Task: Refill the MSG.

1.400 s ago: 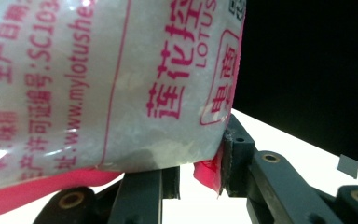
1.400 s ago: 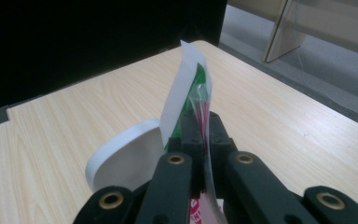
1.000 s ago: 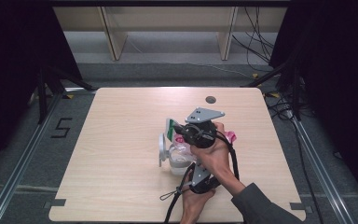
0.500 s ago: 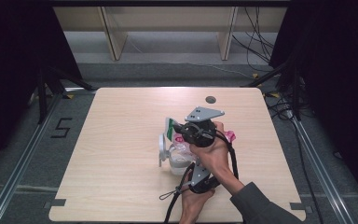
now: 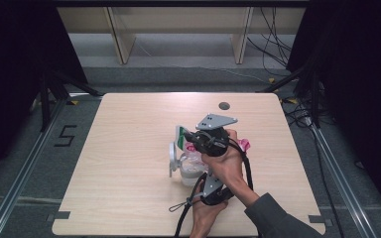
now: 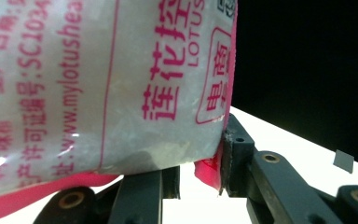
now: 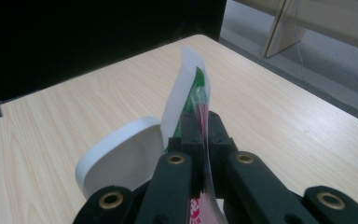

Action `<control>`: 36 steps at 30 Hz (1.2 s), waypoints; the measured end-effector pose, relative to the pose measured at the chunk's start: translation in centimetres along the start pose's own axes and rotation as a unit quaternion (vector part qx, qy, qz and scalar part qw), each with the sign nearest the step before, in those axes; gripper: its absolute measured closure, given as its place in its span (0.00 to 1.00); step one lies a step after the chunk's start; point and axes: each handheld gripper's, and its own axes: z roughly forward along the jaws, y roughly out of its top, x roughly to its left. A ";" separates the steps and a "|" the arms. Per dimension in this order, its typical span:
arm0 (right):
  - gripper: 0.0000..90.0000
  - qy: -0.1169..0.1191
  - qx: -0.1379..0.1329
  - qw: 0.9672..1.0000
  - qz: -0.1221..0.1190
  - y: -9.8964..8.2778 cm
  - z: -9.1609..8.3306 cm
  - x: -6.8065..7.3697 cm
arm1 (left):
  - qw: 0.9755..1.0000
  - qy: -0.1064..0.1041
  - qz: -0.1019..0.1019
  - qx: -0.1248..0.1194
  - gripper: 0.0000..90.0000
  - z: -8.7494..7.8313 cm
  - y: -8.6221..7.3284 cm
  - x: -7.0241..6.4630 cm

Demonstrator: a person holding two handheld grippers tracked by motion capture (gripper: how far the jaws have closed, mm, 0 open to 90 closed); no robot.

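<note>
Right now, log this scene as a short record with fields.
surface: wooden table
item: plastic bag with pink print, held up over the table
left gripper: jaws around the bag's lower edge
right gripper: shut on the bag's thin top edge
nearby: white lid standing beside the right gripper; clear container under the bag

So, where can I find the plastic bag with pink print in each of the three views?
High view: the bag sits at table centre, mostly under the right gripper.
Left gripper view: it covers the upper left, its lower corner at the left gripper, whose jaws grip it.
Right gripper view: its thin top edge stands pinched between the shut jaws, bottom centre.
Shared landmark: the light wooden table, also seen in the right gripper view.
</note>
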 end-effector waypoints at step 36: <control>1.00 0.006 -0.011 1.000 0.005 0.4 -0.1 0.0 | 1.000 0.003 0.012 0.004 0.80 -0.4 0.3 0.0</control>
